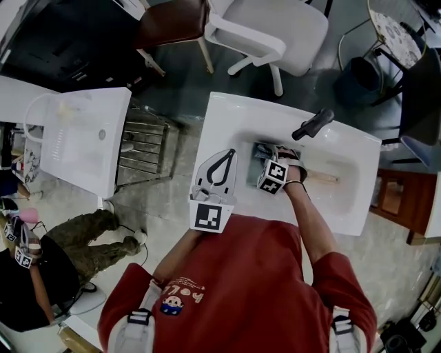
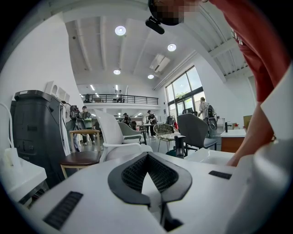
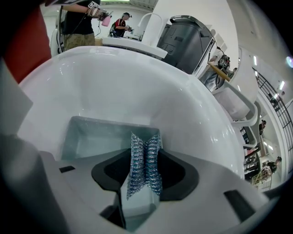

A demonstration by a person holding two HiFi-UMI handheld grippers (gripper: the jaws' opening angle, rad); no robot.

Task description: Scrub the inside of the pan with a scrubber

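Observation:
A pale rectangular pan lies in the white sink, and its wooden handle points right. My right gripper reaches down into the pan. It is shut on a silvery wire scrubber. In the right gripper view the pan lies just past the scrubber, and I cannot tell whether they touch. My left gripper rests over the sink's left rim, away from the pan. Its jaws meet with nothing between them and face out into the room.
A black tap stands on the sink's far rim. A white chair and a brown chair stand beyond the sink. To the left are a metal rack, a second white sink and a crouching person.

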